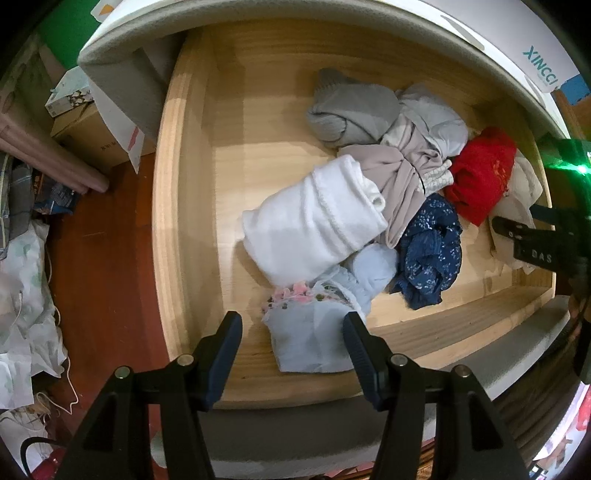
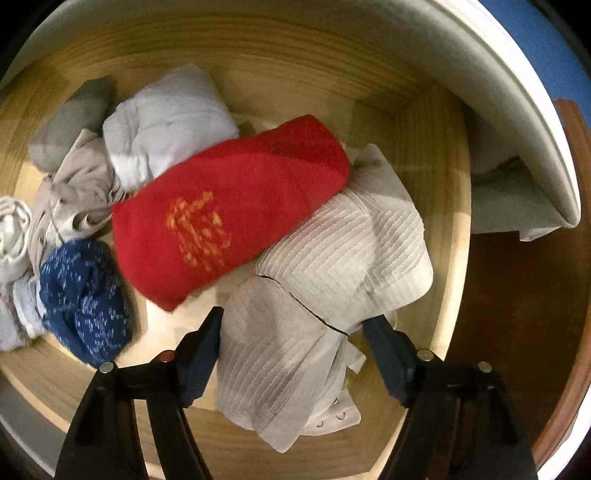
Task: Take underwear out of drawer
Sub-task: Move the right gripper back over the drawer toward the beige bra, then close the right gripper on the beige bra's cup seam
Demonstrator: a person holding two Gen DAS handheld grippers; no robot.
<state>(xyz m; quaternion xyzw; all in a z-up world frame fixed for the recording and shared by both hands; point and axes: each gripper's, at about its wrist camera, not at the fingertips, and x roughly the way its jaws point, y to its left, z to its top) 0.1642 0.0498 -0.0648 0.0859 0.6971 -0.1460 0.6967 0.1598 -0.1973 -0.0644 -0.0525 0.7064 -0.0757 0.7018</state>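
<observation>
An open wooden drawer (image 1: 184,206) holds a pile of rolled and crumpled garments. My left gripper (image 1: 291,325) is open above the drawer's front, its fingers either side of a pale blue garment with pink trim (image 1: 314,332). A white roll (image 1: 314,221), a navy dotted piece (image 1: 432,251), a red piece (image 1: 480,173) and grey pieces (image 1: 354,110) lie behind it. My right gripper (image 2: 295,328) is open over a cream ribbed bra-like garment (image 2: 325,295); it shows at the right edge of the left wrist view (image 1: 532,240). The red piece (image 2: 229,218) lies just beyond it.
The drawer's left half is bare wood (image 1: 236,147). The white cabinet top (image 1: 147,33) overhangs the back. Cardboard boxes (image 1: 85,136), bags and crumpled paper (image 1: 26,295) lie on the red-brown floor at left. The drawer's right wall (image 2: 432,155) stands close to my right gripper.
</observation>
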